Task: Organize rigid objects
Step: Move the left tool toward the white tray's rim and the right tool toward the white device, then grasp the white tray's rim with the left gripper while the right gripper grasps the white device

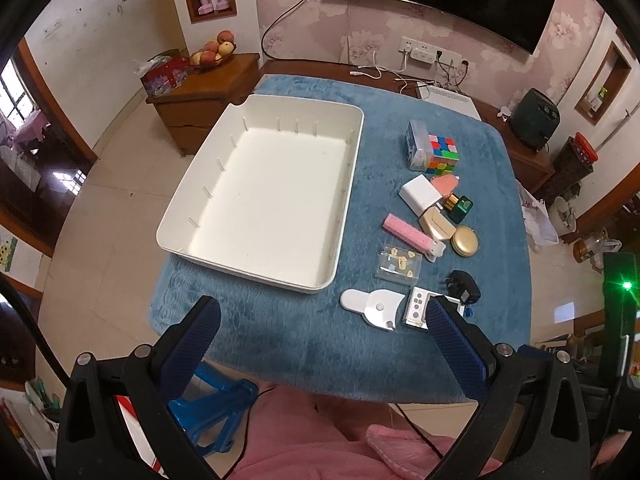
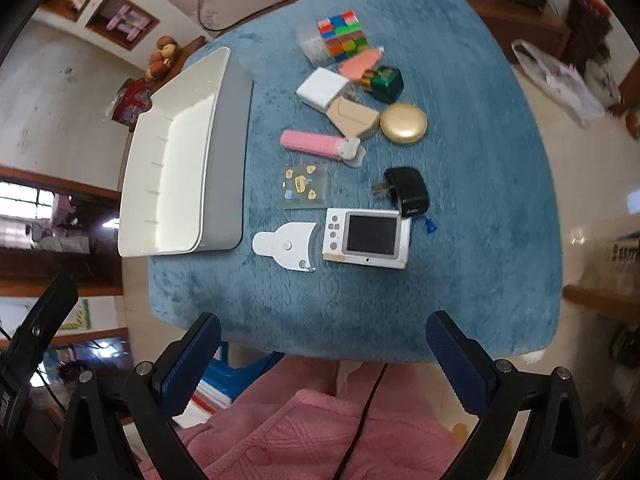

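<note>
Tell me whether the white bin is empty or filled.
Empty: the bin shows only bare white floor; every item lies outside on the blue cloth.

Table cover [image 2: 460, 160]: plush blue cloth, matt, embossed with a quilted pattern. White tray [image 1: 344, 200], ahead of the left jaws: smooth plastic, slight sheen. Round gold case [image 2: 403, 123], ahead of the right jaws: smooth, satin metallic finish. Black plug adapter [image 2: 408, 190]: glossy black plastic with metal prongs. Small screen device [image 2: 366, 237]: pale casing, dark glossy display. Gripper pads [image 2: 456, 356]: blue, rough knurled texture on black matt arms.
</note>
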{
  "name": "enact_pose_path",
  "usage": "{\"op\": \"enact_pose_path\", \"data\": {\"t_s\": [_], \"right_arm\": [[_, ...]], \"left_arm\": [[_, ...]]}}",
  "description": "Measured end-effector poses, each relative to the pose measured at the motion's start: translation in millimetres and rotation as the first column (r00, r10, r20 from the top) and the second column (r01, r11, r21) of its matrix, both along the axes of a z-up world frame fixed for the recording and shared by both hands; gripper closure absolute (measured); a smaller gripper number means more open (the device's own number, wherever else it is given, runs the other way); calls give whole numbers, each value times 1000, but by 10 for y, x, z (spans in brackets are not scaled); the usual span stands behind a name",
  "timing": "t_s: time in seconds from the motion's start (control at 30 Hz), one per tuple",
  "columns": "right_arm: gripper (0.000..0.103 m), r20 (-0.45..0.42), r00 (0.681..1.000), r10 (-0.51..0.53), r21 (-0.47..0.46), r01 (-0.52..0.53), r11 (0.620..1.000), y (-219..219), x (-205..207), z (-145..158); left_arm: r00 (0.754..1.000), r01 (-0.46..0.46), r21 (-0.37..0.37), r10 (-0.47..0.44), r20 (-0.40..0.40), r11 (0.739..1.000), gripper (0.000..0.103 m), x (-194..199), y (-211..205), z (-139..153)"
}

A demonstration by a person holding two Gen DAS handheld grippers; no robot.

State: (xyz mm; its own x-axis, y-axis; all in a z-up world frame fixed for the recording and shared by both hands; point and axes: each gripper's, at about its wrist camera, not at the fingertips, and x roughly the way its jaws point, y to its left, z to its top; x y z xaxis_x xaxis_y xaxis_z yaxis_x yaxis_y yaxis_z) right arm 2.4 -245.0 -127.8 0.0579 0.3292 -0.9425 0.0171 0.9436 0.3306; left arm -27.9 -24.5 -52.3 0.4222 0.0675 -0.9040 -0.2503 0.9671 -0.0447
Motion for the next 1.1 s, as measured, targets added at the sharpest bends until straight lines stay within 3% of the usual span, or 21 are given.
{"op": "enact_pose_path", "data": {"t_s": [0.13, 0.27, 0.37, 0.47, 0.8, 0.9, 1.1], "right_arm": [[0, -100, 988, -121, 41, 126, 991, -116, 63, -217], [0, -200, 944, -264, 81, 284, 955, -220, 114, -417], [0, -264, 886, -381, 101, 419, 903, -283, 151, -535], [0, -307, 806, -506, 119, 560, 820, -334, 162, -610], [0, -307, 586, -750, 70, 800, 596, -396, 172, -761], [0, -294, 535, -792, 45, 835, 548, -368, 167, -825], [0, -278, 477, -834, 15, 870, 492, -299, 177, -1002]], "left_arm": [[1000, -4, -27, 4, -6, 1000, 1, 58, 147, -45], [1000, -14, -47, 14, -2, 999, 3, 125, 396, -54], [1000, -10, -45, 11, 9, 999, 3, 199, 625, -33], [1000, -20, -59, 21, 19, 998, 4, 317, 919, -12], [999, 4, -79, -8, -49, 997, 8, 731, 1653, -178], [995, 16, -88, -25, -99, 996, 11, 845, 1838, -315], [982, 53, -110, -72, -175, 993, 17, 966, 2079, -631]]}}
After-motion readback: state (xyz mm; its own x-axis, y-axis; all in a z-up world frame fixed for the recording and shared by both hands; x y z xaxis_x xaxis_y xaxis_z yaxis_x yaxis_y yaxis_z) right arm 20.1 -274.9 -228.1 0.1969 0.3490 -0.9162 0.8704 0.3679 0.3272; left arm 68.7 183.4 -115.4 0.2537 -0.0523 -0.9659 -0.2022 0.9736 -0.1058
